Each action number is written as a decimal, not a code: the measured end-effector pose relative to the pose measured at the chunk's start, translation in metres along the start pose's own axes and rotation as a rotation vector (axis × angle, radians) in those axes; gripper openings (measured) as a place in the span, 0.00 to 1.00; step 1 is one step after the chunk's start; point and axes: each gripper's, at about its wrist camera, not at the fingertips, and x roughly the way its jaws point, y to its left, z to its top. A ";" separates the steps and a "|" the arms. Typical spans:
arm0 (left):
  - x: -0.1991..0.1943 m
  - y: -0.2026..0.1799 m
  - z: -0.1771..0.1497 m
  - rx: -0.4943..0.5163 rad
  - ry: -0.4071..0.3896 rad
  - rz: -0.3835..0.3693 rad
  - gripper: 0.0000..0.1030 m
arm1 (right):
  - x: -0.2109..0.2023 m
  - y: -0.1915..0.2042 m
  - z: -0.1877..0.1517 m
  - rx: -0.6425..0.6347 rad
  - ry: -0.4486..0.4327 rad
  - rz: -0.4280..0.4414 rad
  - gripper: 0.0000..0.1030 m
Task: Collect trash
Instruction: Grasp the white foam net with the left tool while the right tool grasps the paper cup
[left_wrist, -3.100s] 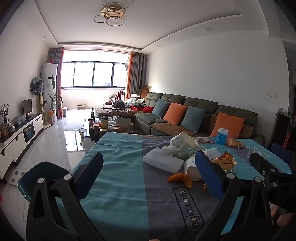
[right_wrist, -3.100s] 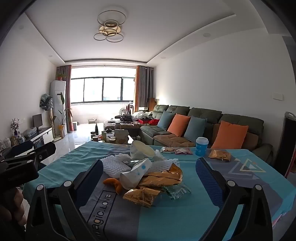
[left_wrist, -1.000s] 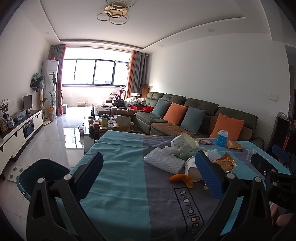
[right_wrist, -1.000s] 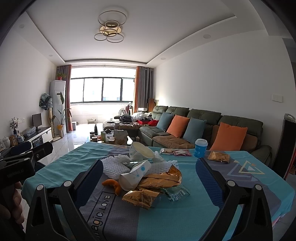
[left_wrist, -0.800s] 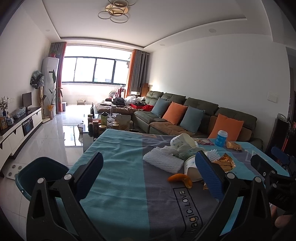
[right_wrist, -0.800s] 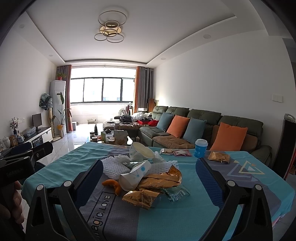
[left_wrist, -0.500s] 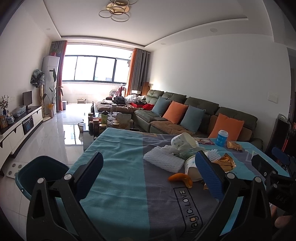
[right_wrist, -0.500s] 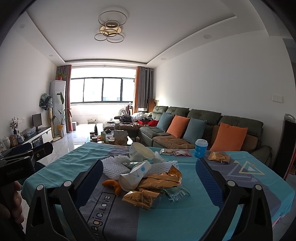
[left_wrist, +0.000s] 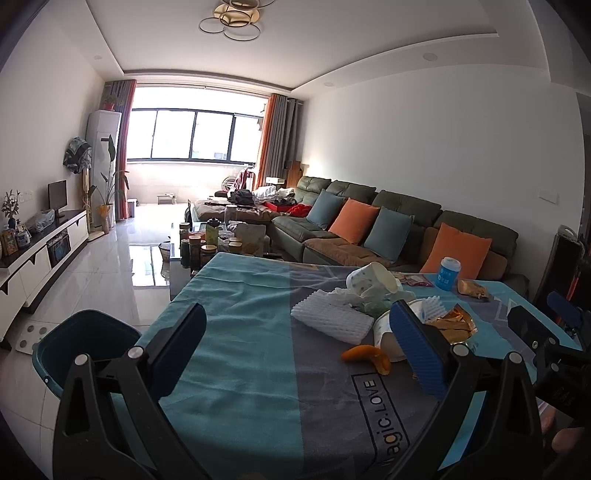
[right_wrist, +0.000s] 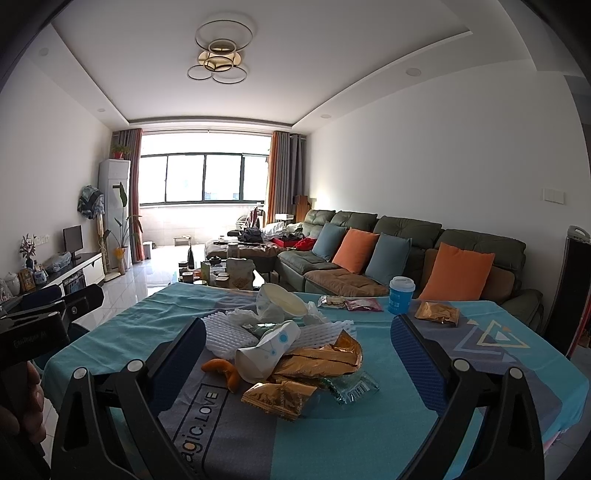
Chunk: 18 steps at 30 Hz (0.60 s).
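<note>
Item, far left beside the surface draped in a teal-and-grey cloth: a dark teal plastic bin on the floor, judged the destination; left gripper hovers with fingers wide apart, holding nothing. Item, mid-surface heap: white ribbed foam fruit sleeve, curled orange peel, crushed white paper cup, crumpled gold foil snack wrappers, all judged light and crushable, the foil slippery, best pinched at a raised edge. Item, right gripper, fingers likewise spread and empty, framing that heap.
</note>
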 end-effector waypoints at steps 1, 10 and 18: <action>0.001 0.001 0.000 -0.002 0.004 -0.004 0.95 | 0.001 0.000 0.000 0.001 0.002 0.000 0.94; 0.034 0.004 0.005 -0.002 0.074 -0.016 0.95 | 0.019 -0.005 0.009 0.001 0.024 0.003 0.94; 0.068 -0.007 0.017 0.040 0.101 -0.050 0.95 | 0.051 -0.010 0.022 -0.003 0.070 0.026 0.94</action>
